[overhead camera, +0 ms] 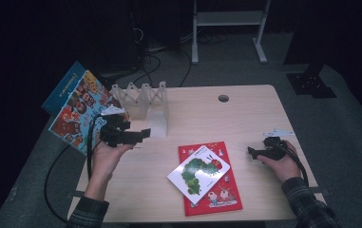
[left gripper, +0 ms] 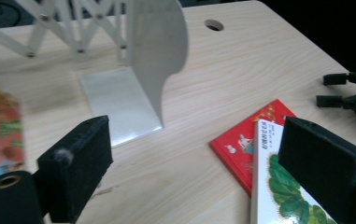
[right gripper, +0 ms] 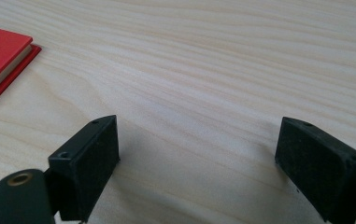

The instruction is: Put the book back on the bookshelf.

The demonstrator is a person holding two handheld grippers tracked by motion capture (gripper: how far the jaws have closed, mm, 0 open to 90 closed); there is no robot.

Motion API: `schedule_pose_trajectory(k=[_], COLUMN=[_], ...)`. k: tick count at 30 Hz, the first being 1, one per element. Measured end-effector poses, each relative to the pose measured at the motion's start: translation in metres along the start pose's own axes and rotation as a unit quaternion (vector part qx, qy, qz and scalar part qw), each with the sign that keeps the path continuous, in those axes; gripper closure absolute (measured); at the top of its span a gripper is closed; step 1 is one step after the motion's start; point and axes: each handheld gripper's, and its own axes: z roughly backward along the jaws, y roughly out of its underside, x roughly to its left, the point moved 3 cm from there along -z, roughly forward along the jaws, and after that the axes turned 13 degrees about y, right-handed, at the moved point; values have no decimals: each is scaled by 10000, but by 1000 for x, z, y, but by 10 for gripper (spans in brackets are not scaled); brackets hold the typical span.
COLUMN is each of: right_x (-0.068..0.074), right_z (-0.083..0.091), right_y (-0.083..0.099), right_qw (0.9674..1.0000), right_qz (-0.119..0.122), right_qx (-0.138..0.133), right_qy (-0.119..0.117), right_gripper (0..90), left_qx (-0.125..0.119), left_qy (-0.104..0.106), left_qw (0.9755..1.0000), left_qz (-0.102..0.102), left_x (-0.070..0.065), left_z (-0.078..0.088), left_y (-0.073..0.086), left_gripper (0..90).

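Two grippers are seen in the high view, one in each hand. The left gripper (overhead camera: 143,133) is held above the left part of the bench (overhead camera: 245,114), just in front of the white bookend rack (overhead camera: 143,99). Its jaws are released; nothing is gripped between them. In the left gripper view the two black pads (left gripper: 75,168) stand wide apart with bare wood between them. The right gripper (overhead camera: 252,152) is rested low at the right part of the bench, pointing toward the books. Its jaws are likewise released, and in the right gripper view the bench surface (right gripper: 203,70) alone is seen between its two pads (right gripper: 89,161).

Books are counted as follows. Two lie flat near the front middle of the bench: one red book (overhead camera: 214,194), and one white book with a green caterpillar (overhead camera: 198,171) laid tilted on top of it, touching it. Two more are leaned at the left end of the rack and overhang the left edge of the bench: one colourful picture book (overhead camera: 76,114) in front and one blue book (overhead camera: 67,85) behind it. The total is four books.

One rack is present, made up of a lattice of crossed white bars and one upright end plate (left gripper: 154,51) on a flat foot. One round hole (overhead camera: 223,98) is cut in the bench near its far edge. The stacked pair lies between the two grippers, apart from both.
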Motion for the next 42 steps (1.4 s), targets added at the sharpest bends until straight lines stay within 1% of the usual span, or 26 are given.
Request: schedule_pose_trajectory(k=[1, 2, 3, 7, 10, 13, 14, 15, 16, 18, 20, 22, 25, 27, 29, 32, 33, 36, 38, 39, 40, 41, 42], right_x=[0, 0, 0, 1, 2, 2, 2, 2, 1, 2, 4, 7, 15, 20, 28, 39, 42, 53, 60, 63, 66, 69, 71], right_z=[0, 0, 0, 1, 2, 5, 6, 9, 11, 18, 26, 34, 46, 53, 60, 68, 71, 76, 78, 78, 79, 79, 79], right_y=[0, 0, 0, 1, 2, 4, 4, 5, 5, 5, 4, 2, -2, -3, -3, -2, -2, 0, 2, 3, 4, 4, 5], right_qw=[10000, 10000, 10000, 10000, 10000, 9999, 9999, 10000, 9999, 9997, 9997, 9997, 9992, 9985, 9972, 9951, 9942, 9914, 9895, 9884, 9874, 9866, 9860], right_qz=[-2, -2, -2, -5, -42, -60, -65, -56, -39, 6, 20, 8, 63, 111, 169, 252, 308, 370, 449, 506, 541, 559, 574], right_qx=[-2, -1, -2, -3, -7, -14, -3, 31, 77, 239, 212, 121, -46, -119, -208, -269, -279, -280, -244, -252, -241, -228, -223], right_qy=[1, 0, 2, 4, 29, 81, 78, 70, 55, 19, -77, -197, -389, -522, -691, -916, -992, -1223, -1349, -1407, -1466, -1514, -1550], right_gripper=[123, 123, 123, 127, 138, 148, 180, 243, 300, 354, 367, 367, 364, 362, 363, 368, 368, 380, 389, 390, 391, 395, 398], left_qx=[55, 97, 107, 299, 493, 586, 615, 608, 637, 734, 877, 894, 867, 986, 1183, 1286, 1320, 1410, 1430, 1431, 1404, 1408, 1434], left_qy=[78, 109, 138, 201, 354, 515, 579, 676, 770, 878, 891, 922, 940, 930, 928, 976, 989, 1062, 1181, 1270, 1397, 1467, 1493], left_qw=[9999, 9999, 9998, 9989, 9976, 9964, 9958, 9951, 9943, 9928, 9912, 9909, 9910, 9900, 9880, 9864, 9858, 9836, 9819, 9810, 9798, 9788, 9779], left_qz=[-34, -61, -113, -307, -338, -333, -360, -387, -361, -358, -443, -408, -386, -394, -364, -322, -323, -360, -390, -333, -278, -256, -298], left_x=[-1, -2, -4, -8, -10, -12, -13, -13, -14, -15, -14, -13, -14, -13, -12, -10, -10, -9, -9, -9, -9, -10, -11], left_z=[-5, -9, -12, -26, -34, -40, -42, -44, -47, -52, -56, -58, -62, -65, -69, -76, -78, -83, -87, -89, -91, -92, -94], left_y=[3, 5, 8, 18, 28, 38, 41, 44, 47, 54, 61, 64, 70, 75, 80, 85, 86, 88, 89, 89, 89, 89, 89], left_gripper=[45, 19, 18, 16, 16, 16, 21, 32, 35, 43, 51, 51, 52, 52, 59, 59, 61, 82, 161, 164, 203, 243, 267])
